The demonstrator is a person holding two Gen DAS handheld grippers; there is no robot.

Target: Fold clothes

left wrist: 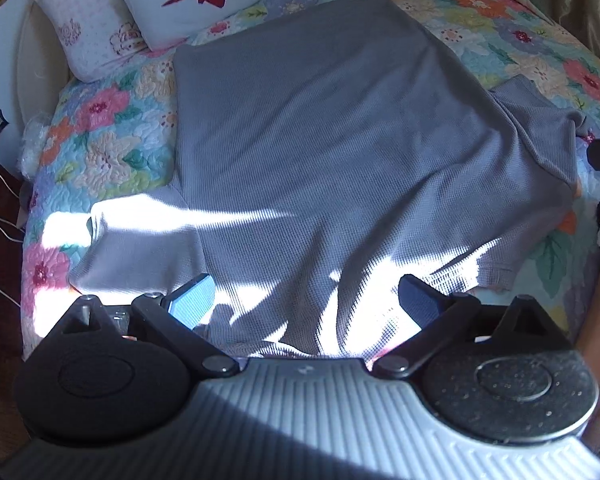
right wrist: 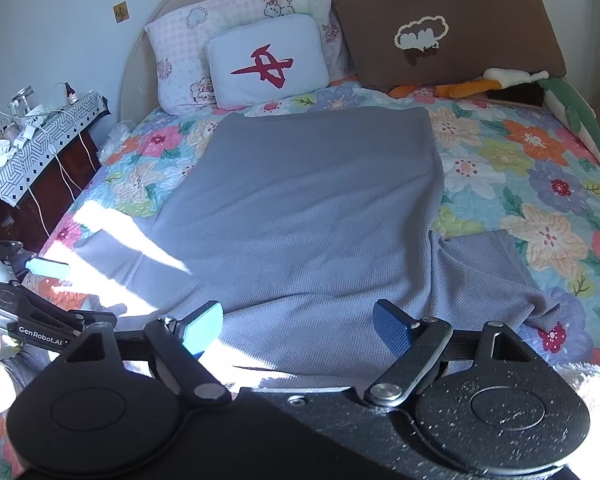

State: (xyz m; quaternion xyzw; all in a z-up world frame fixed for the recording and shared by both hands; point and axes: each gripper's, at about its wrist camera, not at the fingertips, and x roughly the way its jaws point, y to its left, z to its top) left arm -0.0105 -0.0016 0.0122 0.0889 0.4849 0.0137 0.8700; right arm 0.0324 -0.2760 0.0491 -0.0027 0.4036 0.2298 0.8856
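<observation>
A grey waffle-knit shirt (left wrist: 320, 140) lies spread flat on the floral bedspread (left wrist: 100, 140), hem toward the pillows, sleeves out to both sides near me. My left gripper (left wrist: 304, 300) hovers open over the shirt's near edge, nothing between its fingers. In the right wrist view the same shirt (right wrist: 308, 208) fills the middle, one sleeve (right wrist: 488, 272) rumpled at the right. My right gripper (right wrist: 298, 326) stands open above the shirt's near edge, holding nothing. The left gripper (right wrist: 40, 280) shows at the far left edge of that view.
Pillows (right wrist: 266, 60) and a brown cushion (right wrist: 448, 24) line the headboard, with plush toys (right wrist: 500, 84) at the back right. A cluttered nightstand (right wrist: 40, 152) with cables stands left of the bed. Bright sun patches (left wrist: 140, 216) fall across the shirt's near left.
</observation>
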